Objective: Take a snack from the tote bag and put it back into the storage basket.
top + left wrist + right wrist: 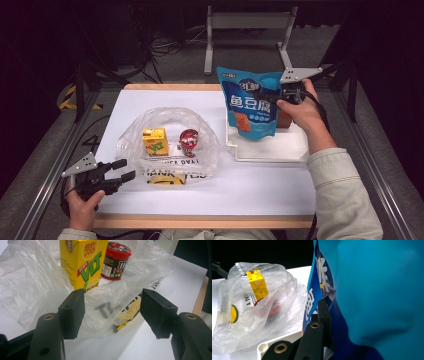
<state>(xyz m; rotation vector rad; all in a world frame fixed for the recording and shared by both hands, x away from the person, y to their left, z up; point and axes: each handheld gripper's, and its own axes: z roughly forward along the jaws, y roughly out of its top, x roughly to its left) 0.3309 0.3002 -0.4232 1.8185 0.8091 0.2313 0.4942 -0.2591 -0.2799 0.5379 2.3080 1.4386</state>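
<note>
Pouch (pixel 250 107), blue with white Chinese lettering, stands upright over the tray (pixel 270 150), long axis vertical. Your right gripper (pixel 272 95) is clamped on it; your left gripper (pixel 125 170) gapes beside the bag (pixel 165 135), whose carton (pixel 155 141) reads "VLT".

A yellow drink carton (pixel 154 141) is standing upright inside a clear plastic bag (pixel 200 125) that is lying near the front left part of the table (pixel 260 190). A red-lidded candy jar (pixel 189 140) is standing just beside the carton, also inside this bag.
</note>
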